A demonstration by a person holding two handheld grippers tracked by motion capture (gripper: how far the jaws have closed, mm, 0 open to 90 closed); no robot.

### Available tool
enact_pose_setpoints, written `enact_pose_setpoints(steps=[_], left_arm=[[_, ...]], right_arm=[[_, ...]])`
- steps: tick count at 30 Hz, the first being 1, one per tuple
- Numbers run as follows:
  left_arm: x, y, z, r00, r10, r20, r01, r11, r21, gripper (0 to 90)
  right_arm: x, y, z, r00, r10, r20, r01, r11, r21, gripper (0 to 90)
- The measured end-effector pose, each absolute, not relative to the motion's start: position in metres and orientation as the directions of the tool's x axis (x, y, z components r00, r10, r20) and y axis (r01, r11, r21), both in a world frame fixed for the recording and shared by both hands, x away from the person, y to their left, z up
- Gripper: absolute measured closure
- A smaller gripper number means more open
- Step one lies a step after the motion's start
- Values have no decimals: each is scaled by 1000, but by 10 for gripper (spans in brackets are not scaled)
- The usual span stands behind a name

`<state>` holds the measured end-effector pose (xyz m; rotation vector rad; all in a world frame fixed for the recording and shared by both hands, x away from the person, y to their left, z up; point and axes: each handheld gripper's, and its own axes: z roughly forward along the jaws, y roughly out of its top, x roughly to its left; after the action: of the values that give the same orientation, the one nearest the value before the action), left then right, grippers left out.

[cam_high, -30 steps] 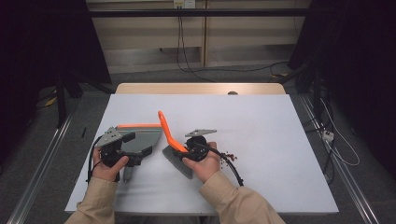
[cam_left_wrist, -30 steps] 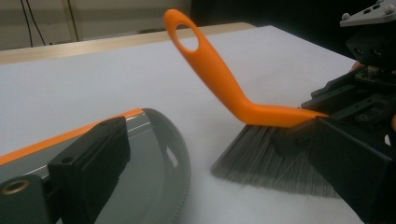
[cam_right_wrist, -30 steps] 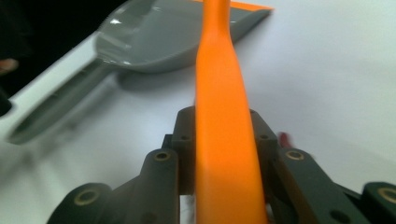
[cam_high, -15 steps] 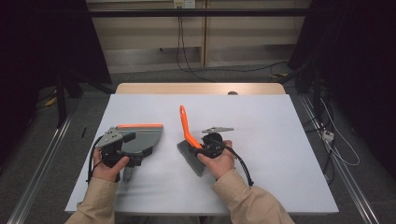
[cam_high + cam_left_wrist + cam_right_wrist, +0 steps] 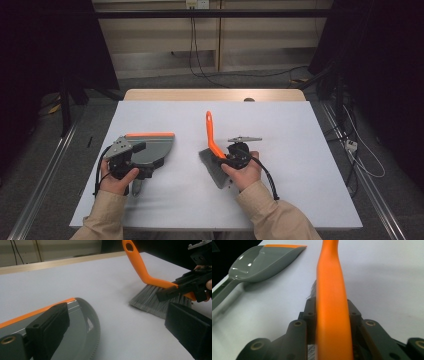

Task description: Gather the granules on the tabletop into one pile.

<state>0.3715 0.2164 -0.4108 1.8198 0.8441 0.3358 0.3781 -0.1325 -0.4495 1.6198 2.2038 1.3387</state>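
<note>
High view: grey-bristled brush (image 5: 216, 150) with long orange looped handle.

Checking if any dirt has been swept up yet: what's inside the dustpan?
The dustpan looks empty: in the right gripper view its grey scoop shows only glare. The left gripper covers its rear part in the high view, so that bit is hidden there.

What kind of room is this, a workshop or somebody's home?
Probably a lab or recording studio, not a home: a bare white table ringed by dark curtains, loose cables on the floor, metal rails alongside.
</note>
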Motion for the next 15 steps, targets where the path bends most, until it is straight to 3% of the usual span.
enact_pose_setpoints(steps=[15], left_arm=[[372,216,-411,712,684,-159,393,-200,898,57]], right_arm=[[377,-165,-445,-385,844,374,737,37,675,702]])
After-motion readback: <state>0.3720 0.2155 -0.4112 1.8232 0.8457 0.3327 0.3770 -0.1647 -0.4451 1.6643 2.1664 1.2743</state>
